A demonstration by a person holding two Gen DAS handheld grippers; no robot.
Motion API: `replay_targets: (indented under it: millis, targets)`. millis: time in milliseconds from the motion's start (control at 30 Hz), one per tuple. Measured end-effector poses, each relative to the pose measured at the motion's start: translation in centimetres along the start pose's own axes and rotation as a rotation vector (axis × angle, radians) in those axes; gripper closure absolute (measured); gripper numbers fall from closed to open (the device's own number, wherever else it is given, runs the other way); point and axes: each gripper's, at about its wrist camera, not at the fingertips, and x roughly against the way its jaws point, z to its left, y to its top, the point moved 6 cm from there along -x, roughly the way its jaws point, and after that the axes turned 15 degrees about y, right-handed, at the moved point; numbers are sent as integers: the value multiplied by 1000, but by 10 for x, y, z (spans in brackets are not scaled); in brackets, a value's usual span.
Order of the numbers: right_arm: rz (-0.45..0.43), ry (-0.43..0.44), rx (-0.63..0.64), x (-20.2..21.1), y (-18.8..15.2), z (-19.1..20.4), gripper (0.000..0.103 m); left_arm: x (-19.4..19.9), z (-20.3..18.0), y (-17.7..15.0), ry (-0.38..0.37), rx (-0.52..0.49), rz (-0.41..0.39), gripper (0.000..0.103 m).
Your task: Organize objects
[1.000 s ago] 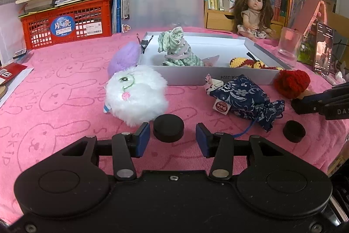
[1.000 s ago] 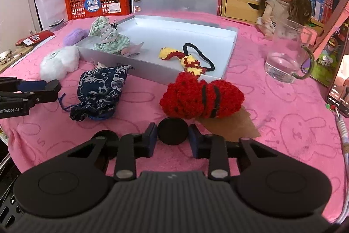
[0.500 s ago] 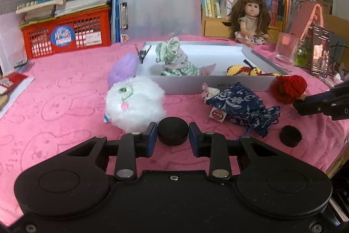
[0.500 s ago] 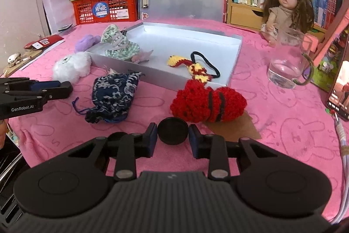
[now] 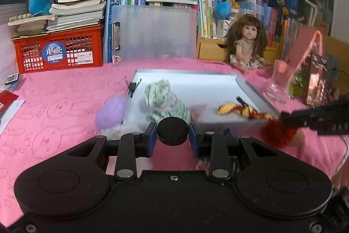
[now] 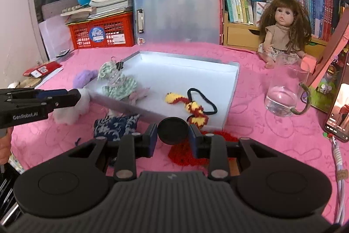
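While clamped flat-face-forward, one black disc (image 5: 173, 131) sits in left gripper (image 5: 173, 138), another black disc (image 6: 173, 130) in right gripper (image 6: 173, 138); white tray (image 6: 231, 88) ahead, middle bare.

L gripper (image 5: 173, 134) fingers closed on black disc (image 5: 173, 131); both grippers lifted w/ discs

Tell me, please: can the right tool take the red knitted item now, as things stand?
Probably not yet. The right tool is already shut on a black puck, so its pads are occupied. The red knitted item lies close under it on the pink cloth, with nothing on top.
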Motion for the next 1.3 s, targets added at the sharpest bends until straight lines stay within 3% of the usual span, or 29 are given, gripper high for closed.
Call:
replay_targets:
  millis: [167, 300, 733, 967, 1067, 1300]
  targets:
    - [15, -8, -116, -23, 14, -16, 67, -33, -11, 20, 2, 62, 38, 73]
    - [41, -8, -186, -43, 23, -28, 67, -55, -22, 28, 28, 44, 45, 73]
    - [116, -10, -342, -79, 19, -57, 67, -119, -33, 11, 99, -5, 149, 73]
    - [117, -24, -336, -82, 20, -60, 66, -122, -39, 6, 133, -61, 129, 73]
    - [119, -34, -315, -83, 19, -59, 54, -120, -39, 6, 125, -58, 137, 73]
    - [119, -36, -284, -78, 14, -59, 55, -106, -38, 1, 97, -60, 157, 72]
